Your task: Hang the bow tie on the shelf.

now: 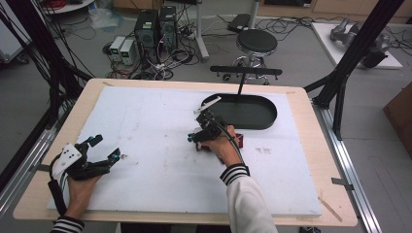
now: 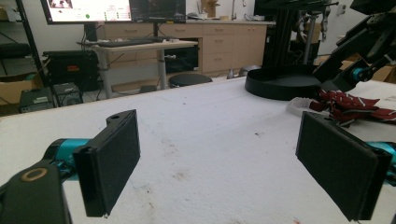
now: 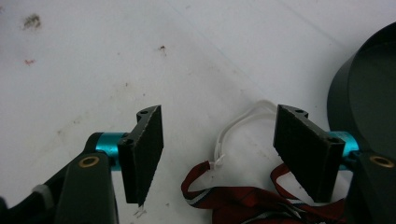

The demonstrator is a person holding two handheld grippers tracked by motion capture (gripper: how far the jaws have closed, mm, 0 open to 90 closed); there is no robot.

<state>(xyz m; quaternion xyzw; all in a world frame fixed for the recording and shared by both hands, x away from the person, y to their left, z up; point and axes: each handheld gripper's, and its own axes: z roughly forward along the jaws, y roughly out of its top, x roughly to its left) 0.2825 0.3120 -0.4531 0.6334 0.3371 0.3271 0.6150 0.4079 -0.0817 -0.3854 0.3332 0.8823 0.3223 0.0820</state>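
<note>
Currently: right tongs [image 3: 219, 154] apart, hovering over red ribbon [image 3: 243, 198], black tray [image 3: 369, 98] at two o'clock; left tongs [image 2: 219, 163] wide apart, empty.

From my seat the high view is evenly lit from overhead, soft and slightly grainy, with only faint shadows under the hands on the white foam board [image 1: 145, 126], which reads bright without blowing out. I see mild bending of straight lines toward the frame edges. In the left gripper view the monitor [image 2: 88, 9] at the back glares white, and the near pads look soft. The right gripper view is dimmer and a little blurred, and the black tray [image 3: 369, 88] is a dark mass with almost no detail.
</note>
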